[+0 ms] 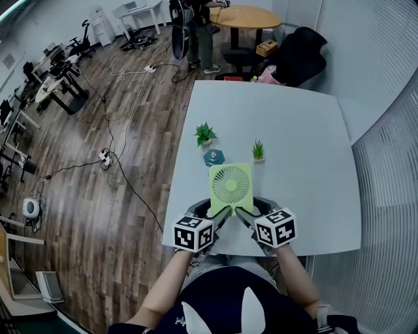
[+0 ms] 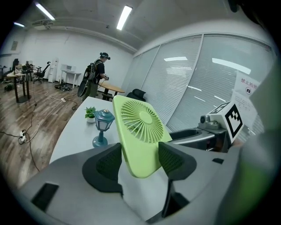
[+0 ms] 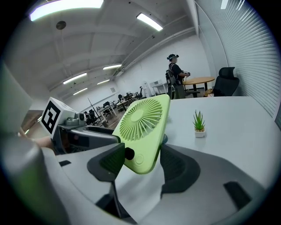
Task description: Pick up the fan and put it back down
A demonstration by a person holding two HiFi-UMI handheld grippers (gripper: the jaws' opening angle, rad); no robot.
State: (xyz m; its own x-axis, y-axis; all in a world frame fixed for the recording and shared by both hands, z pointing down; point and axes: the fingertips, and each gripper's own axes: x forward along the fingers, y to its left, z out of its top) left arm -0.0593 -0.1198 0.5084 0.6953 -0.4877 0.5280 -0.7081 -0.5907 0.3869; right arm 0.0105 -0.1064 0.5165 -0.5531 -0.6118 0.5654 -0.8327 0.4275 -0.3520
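Observation:
A square light-green fan (image 1: 230, 186) stands tilted over the near part of the white table (image 1: 300, 117), held by its two lower corners. My left gripper (image 1: 215, 212) grips the lower left corner; in the left gripper view the fan (image 2: 140, 132) sits between both dark pads of that gripper (image 2: 139, 160). My right gripper (image 1: 252, 210) grips the lower right corner. In the right gripper view the fan (image 3: 142, 127), with its black knob, is pinched between that gripper's (image 3: 142, 161) pads. Whether the fan's bottom edge touches the table is hidden.
Just beyond the fan stand a small blue lantern (image 1: 213, 157), a leafy potted plant (image 1: 205, 134) and a small spiky plant (image 1: 258, 151). Past the table are a black chair (image 1: 300, 55), a round wooden table (image 1: 245, 16) and a standing person (image 1: 199, 32). Cables lie on the wooden floor at the left.

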